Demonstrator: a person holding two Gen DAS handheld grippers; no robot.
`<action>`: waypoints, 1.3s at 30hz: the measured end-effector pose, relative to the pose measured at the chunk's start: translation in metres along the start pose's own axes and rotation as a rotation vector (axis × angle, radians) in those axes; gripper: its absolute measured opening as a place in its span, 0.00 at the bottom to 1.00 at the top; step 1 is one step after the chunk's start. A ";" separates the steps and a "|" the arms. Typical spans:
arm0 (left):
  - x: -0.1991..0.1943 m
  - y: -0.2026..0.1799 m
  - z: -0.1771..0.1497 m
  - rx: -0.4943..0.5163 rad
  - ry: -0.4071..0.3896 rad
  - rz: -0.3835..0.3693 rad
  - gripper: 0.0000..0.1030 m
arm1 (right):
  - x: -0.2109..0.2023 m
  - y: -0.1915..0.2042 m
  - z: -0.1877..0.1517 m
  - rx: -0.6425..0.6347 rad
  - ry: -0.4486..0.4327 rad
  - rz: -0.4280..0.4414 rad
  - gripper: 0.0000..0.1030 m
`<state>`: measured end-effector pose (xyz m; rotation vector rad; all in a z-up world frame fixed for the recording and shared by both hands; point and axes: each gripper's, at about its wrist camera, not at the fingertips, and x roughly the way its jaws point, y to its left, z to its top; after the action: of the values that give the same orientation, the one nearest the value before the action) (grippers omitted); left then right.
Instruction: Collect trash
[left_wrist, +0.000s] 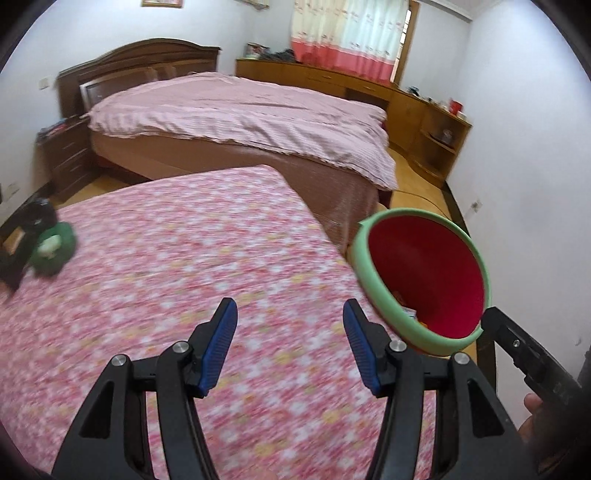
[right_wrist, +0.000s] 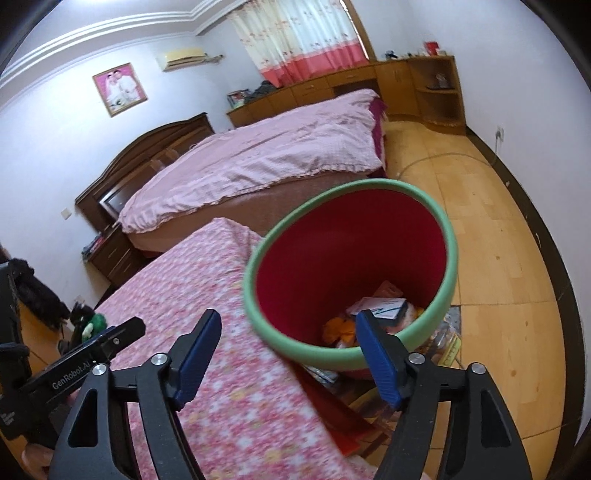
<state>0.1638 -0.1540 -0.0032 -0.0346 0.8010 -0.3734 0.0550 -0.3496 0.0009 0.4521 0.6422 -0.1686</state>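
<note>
A trash bin (right_wrist: 351, 273) with a green rim and red inside stands on the floor beside the flowered table; paper and orange scraps (right_wrist: 373, 314) lie at its bottom. In the left wrist view the trash bin (left_wrist: 424, 280) is to the right. My right gripper (right_wrist: 290, 345) hovers open by the bin's near rim, nothing between its blue pads. My left gripper (left_wrist: 290, 334) is open over the pink flowered cloth (left_wrist: 184, 277), empty. A green object (left_wrist: 53, 247) lies at the table's far left; what it is I cannot tell.
A bed (left_wrist: 240, 114) with a pink cover stands beyond the table. Wooden cabinets (left_wrist: 406, 107) line the far wall. Packets and a red sheet (right_wrist: 351, 413) lie on the wooden floor (right_wrist: 498, 258) under the bin. A dark nightstand (left_wrist: 62, 155) is at left.
</note>
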 end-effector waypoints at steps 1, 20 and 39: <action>-0.005 0.004 -0.002 -0.007 -0.006 0.007 0.58 | -0.003 0.005 -0.002 -0.011 -0.003 0.002 0.74; -0.090 0.058 -0.056 -0.101 -0.091 0.198 0.58 | -0.044 0.078 -0.054 -0.162 -0.057 0.069 0.75; -0.133 0.067 -0.082 -0.119 -0.184 0.273 0.58 | -0.078 0.098 -0.078 -0.221 -0.132 0.094 0.75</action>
<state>0.0423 -0.0374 0.0205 -0.0692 0.6348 -0.0618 -0.0204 -0.2259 0.0283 0.2555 0.5023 -0.0366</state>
